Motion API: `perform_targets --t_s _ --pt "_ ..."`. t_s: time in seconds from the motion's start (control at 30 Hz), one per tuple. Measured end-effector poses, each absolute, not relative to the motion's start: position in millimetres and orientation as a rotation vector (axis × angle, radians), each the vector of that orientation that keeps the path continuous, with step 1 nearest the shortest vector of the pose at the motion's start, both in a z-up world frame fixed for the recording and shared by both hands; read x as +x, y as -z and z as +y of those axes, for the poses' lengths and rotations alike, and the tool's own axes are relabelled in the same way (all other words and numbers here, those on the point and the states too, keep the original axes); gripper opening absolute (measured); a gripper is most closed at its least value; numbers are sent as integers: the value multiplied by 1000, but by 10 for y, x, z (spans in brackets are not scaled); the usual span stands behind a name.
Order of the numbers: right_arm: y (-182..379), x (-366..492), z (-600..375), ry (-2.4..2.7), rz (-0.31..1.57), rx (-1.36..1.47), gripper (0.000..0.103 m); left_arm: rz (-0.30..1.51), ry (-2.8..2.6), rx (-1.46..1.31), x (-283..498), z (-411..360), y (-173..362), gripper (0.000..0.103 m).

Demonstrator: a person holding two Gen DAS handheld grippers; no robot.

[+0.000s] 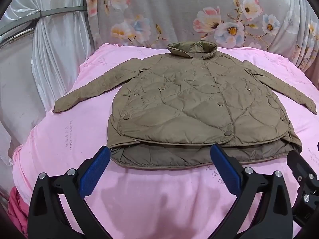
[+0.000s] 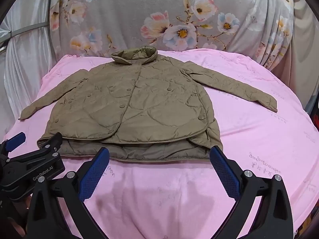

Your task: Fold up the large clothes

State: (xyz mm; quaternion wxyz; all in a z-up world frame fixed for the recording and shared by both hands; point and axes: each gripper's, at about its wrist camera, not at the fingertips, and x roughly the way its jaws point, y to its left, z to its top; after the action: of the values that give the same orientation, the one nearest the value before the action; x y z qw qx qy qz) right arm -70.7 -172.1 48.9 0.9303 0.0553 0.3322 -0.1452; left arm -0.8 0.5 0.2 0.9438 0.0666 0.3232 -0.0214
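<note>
Jaws of both the left gripper (image 1: pixel 159 153) and right gripper (image 2: pixel 159 153) gape empty near the flat-spread olive quilted jacket (image 1: pixel 189 103), whose hem is ready for folding.

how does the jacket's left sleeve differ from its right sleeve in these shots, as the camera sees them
On the olive quilted jacket, the picture-left sleeve lies nearly straight, with its cuff near the pink blanket's left edge. The picture-right sleeve shows a kink near the shoulder and has more blanket beyond its cuff in the right wrist view. Both lie flat, spread away from the body, untouched by either gripper.
</note>
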Motion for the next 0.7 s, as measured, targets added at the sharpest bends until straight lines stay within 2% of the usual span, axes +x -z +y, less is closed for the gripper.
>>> perform_targets --t_s 0.7 --pt "-505 -760 -1709 289 678 126 98 658 56 145 -124 8 -83 98"
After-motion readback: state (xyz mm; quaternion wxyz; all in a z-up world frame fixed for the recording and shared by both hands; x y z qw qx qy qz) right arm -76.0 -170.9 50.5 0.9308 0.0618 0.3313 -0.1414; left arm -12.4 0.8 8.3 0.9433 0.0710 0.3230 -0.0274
